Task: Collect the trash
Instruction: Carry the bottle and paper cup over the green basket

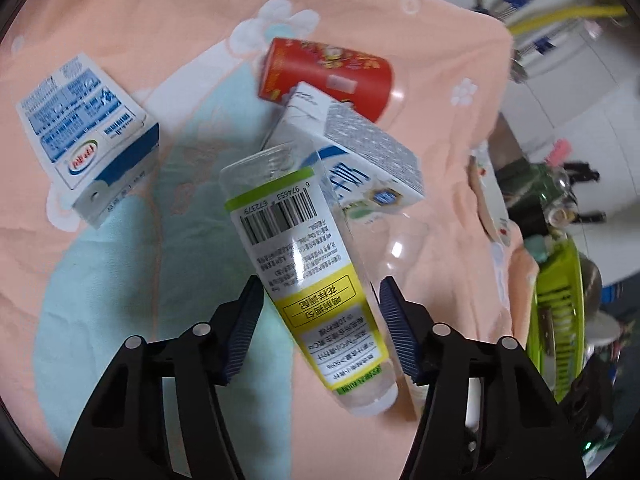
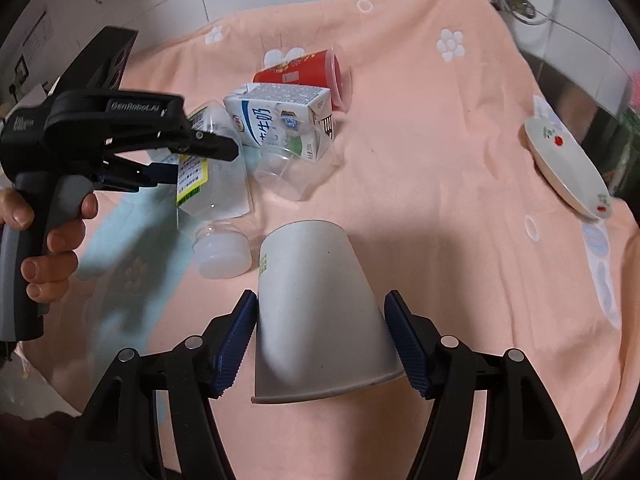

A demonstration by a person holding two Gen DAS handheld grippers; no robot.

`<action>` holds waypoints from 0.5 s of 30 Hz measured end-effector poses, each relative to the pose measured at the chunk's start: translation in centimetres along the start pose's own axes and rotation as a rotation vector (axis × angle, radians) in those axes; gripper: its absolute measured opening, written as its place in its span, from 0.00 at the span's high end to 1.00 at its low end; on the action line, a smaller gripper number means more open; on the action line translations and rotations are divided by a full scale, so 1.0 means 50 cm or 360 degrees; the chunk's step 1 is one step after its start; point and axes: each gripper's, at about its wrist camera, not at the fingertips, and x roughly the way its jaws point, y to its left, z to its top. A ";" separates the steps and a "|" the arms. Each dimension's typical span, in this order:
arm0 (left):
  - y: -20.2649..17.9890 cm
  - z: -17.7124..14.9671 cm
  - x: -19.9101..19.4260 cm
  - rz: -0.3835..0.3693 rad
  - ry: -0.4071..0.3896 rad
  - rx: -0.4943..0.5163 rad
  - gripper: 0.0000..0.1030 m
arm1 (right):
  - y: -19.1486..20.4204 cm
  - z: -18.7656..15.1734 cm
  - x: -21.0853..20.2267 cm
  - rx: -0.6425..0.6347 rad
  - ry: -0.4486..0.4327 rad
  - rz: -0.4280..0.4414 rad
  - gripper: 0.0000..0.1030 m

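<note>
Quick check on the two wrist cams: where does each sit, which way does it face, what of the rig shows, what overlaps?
Left wrist: sits behind the left gripper, angled down at the peach towel; its black fingers with blue pads flank a clear plastic bottle with a yellow-green label.
Right wrist: sits behind the right gripper, angled down; its pads flank a grey paper cup; a hand holding the left gripper shows at left.
Shared: bottle, white-and-blue milk carton, red paper cup, towel.

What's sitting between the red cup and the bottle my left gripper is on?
A milk carton lies between the red cup and the bottle, touching both; the right wrist view shows it. The left gripper straddles the bottle.
</note>
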 end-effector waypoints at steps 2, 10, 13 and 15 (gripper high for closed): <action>-0.004 -0.012 -0.015 -0.0016 -0.0011 0.0049 0.45 | 0.005 -0.014 -0.018 0.0030 -0.0034 0.0005 0.39; -0.021 -0.067 -0.082 -0.0098 -0.0070 0.0238 0.49 | 0.039 -0.076 -0.093 0.0113 -0.0155 0.0004 0.39; -0.033 -0.087 -0.104 -0.0116 -0.0095 0.0307 0.49 | 0.045 -0.099 -0.120 0.0143 -0.0196 -0.0012 0.39; -0.046 -0.100 -0.120 -0.0136 -0.0104 0.0360 0.50 | 0.046 -0.112 -0.138 0.0169 -0.0218 -0.0026 0.39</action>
